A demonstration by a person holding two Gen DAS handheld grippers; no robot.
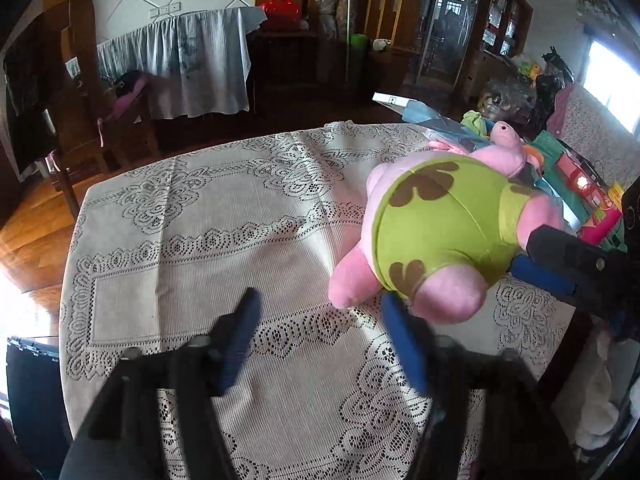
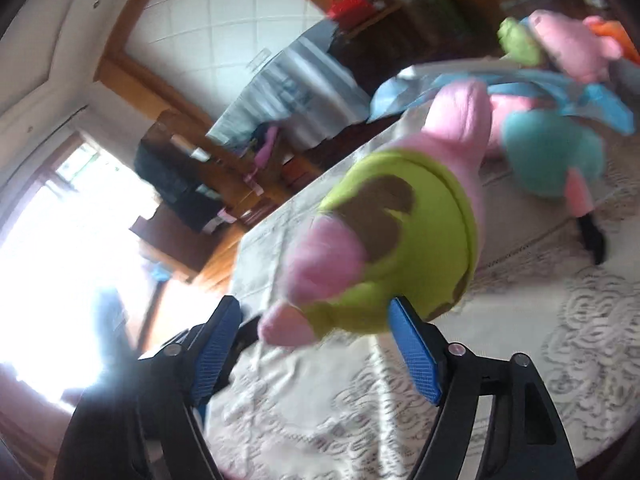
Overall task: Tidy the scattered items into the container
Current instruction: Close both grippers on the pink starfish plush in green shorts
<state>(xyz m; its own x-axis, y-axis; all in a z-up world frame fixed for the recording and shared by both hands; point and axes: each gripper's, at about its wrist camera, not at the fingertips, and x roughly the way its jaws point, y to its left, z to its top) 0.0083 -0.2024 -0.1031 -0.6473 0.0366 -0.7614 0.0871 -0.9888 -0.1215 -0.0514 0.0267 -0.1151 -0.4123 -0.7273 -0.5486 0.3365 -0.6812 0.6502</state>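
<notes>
Right wrist view: right tool (image 2: 316,344) wide, plush (image 2: 400,240) between fingers, unclamped
Left tool (image 1: 320,336): wide, beside plush
Risk: plush slipping off desk (image 1: 200,220)

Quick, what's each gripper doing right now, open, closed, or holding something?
Left gripper: open, holding nothing, beside the pink plush toy.
Right gripper: open around the plush toy's lower end, not clamped on it.

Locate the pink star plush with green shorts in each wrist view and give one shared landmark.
Left wrist: the pink star plush lies right of centre on the lace tablecloth, just beyond the left claw.
Right wrist: centre, blurred, right in front of the open right claw.
Shared landmark: the red basket in the background.
</notes>
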